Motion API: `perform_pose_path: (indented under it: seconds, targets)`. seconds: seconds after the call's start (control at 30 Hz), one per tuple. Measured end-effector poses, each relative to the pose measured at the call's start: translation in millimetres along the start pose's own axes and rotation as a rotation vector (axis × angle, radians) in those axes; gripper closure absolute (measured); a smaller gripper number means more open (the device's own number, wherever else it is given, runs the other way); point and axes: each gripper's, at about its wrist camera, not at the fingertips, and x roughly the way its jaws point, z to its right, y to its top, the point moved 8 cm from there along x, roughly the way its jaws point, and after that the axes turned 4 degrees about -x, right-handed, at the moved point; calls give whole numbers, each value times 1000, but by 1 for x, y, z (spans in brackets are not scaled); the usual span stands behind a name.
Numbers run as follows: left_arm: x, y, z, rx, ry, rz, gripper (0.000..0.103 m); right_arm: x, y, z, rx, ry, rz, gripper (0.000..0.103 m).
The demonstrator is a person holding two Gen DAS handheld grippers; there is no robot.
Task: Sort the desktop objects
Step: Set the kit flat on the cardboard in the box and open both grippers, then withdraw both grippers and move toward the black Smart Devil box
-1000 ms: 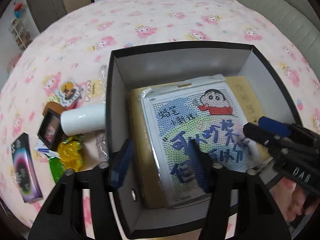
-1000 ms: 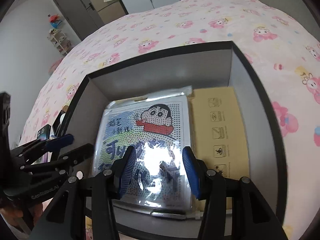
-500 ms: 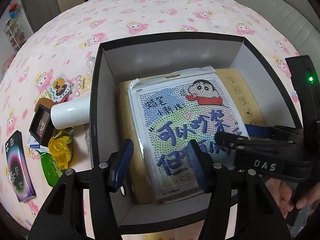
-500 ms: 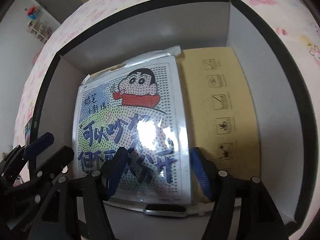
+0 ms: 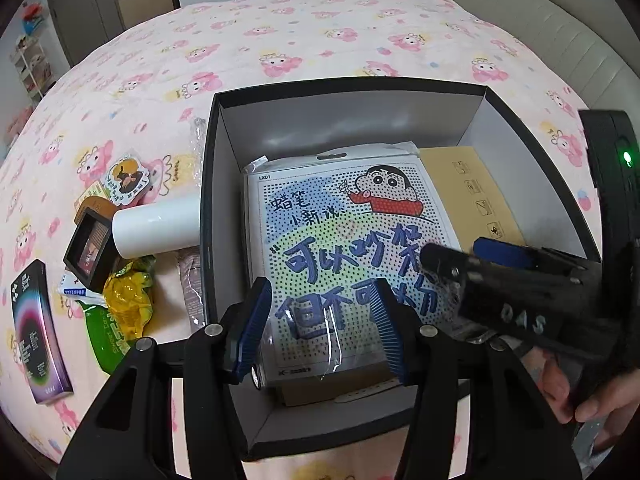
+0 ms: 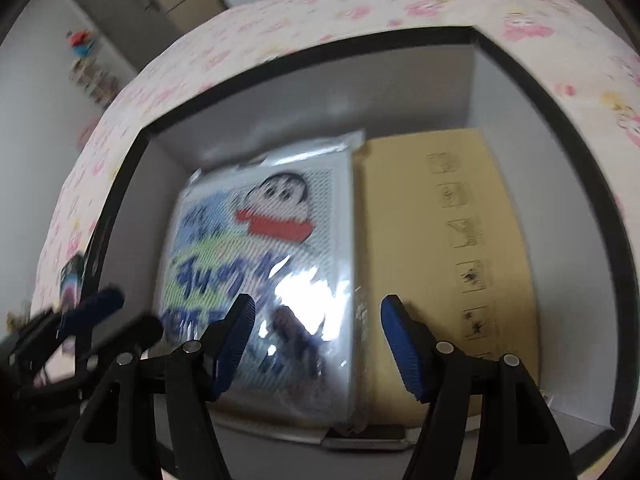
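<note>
A black box (image 5: 208, 200) with a grey inside sits on the pink bedspread. In it, a clear-sleeved cartoon packet (image 5: 344, 216) lies flat on a brown cardboard piece (image 5: 472, 184). My left gripper (image 5: 320, 286) hovers over the packet's near end; its jaws are closing slightly and its pads touch nothing. My right gripper (image 6: 316, 304) stands open above the packet's (image 6: 256, 240) right edge, beside the cardboard (image 6: 440, 240), holding nothing. Each gripper shows in the other view: the right gripper (image 5: 454, 248) at the packet's right, the left gripper (image 6: 134, 312) at the box's left wall.
Left of the box on the bed lie a white cylinder (image 5: 156, 226), a small dark framed box (image 5: 90, 250), a yellow wrapper (image 5: 128, 300), a green packet (image 5: 106, 336), a dark purple box (image 5: 34, 332) and a sticker (image 5: 126, 178). A hand (image 5: 580, 392) holds the right gripper.
The right gripper's jaws have widened and it has dropped a little lower over the packet. The left gripper has stayed in place.
</note>
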Motion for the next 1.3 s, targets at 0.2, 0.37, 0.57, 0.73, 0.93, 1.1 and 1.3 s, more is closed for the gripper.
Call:
perform_pose_path:
  seconds: [0.2, 0.37, 0.57, 0.73, 0.93, 1.1, 1.3]
  targets:
    - [-1, -4, 2, 17, -1, 3, 52, 7, 0, -15, -14, 71, -48, 42]
    - [-4, -4, 1, -2, -11, 13, 52, -7, -3, -10, -16, 80, -20, 42]
    - [-35, -4, 6, -8, -15, 78, 46, -55, -5, -12, -60, 7, 118, 42]
    - [-75, -4, 14, 28, -16, 153, 46, -96, -6, -20, -73, -17, 193, 42]
    - [-120, -17, 17, 83, -10, 213, 44, -132, -22, -40, -96, -8, 279, 42]
    - [-150, -35, 17, 106, -14, 252, 43, -157, -43, -53, -92, 24, 310, 42]
    - [-173, -61, 12, 125, -2, 272, 42, -176, -69, -68, -93, 38, 340, 42]
